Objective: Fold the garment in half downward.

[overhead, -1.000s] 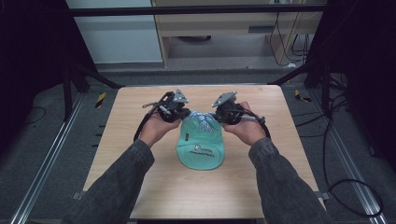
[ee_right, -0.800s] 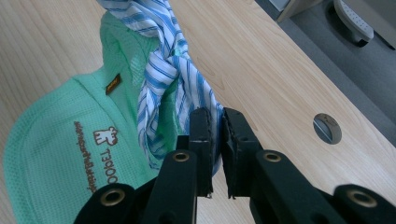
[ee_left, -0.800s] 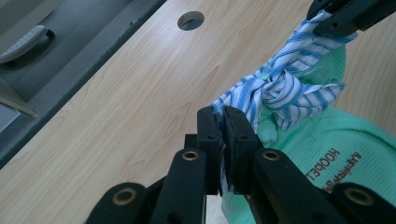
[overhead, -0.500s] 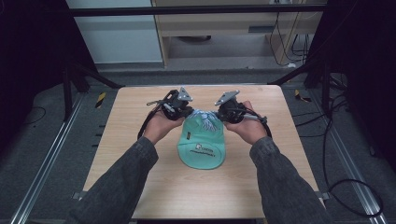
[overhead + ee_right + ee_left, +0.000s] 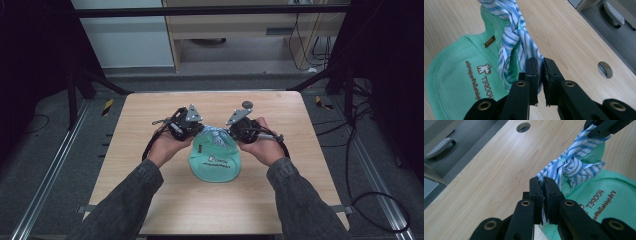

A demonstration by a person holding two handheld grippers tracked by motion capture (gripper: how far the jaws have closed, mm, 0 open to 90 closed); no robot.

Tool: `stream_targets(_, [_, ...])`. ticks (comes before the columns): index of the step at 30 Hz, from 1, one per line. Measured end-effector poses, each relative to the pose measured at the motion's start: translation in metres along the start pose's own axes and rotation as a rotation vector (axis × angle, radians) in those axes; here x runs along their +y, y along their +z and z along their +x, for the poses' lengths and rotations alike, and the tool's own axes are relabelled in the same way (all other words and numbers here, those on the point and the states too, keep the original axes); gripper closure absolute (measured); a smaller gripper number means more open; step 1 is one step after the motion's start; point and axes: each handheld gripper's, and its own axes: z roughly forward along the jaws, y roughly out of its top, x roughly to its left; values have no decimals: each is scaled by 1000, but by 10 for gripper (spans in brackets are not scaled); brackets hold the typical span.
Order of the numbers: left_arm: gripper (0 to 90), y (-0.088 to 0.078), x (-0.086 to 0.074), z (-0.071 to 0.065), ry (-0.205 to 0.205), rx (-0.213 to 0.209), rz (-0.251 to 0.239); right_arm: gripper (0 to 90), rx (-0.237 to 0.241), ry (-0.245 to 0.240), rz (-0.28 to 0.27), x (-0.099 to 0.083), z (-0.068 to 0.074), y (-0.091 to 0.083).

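Left gripper (image 5: 543, 192) and right gripper (image 5: 540, 72) each pinched a striped ribbon (image 5: 571, 165) end above the green pouch (image 5: 215, 162); knot probably half-tightened; next, pull apart.

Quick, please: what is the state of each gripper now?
Left gripper: closed on one end of the striped cloth.
Right gripper: closed on the other end.

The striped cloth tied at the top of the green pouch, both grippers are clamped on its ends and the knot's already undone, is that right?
Not quite: the striped cloth is knotted, as the left gripper view shows. Left gripper and right gripper each clamp one end above the green pouch.
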Motion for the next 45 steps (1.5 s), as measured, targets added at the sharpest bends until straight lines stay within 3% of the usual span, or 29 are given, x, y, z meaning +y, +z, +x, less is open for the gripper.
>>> stream_targets(11, [858,-7,-11,-12,-3,-11,-9,827,11,-18,-2,-7,11,-2])
stream_targets(26, [858,-5,-34,-33,-48,-13,-19,822,5,-34,20,-19,38,-5])
stream_targets(45, [856,-2,-50,-46,-69,-40,-14,814,35,-39,37,-32,51,0])
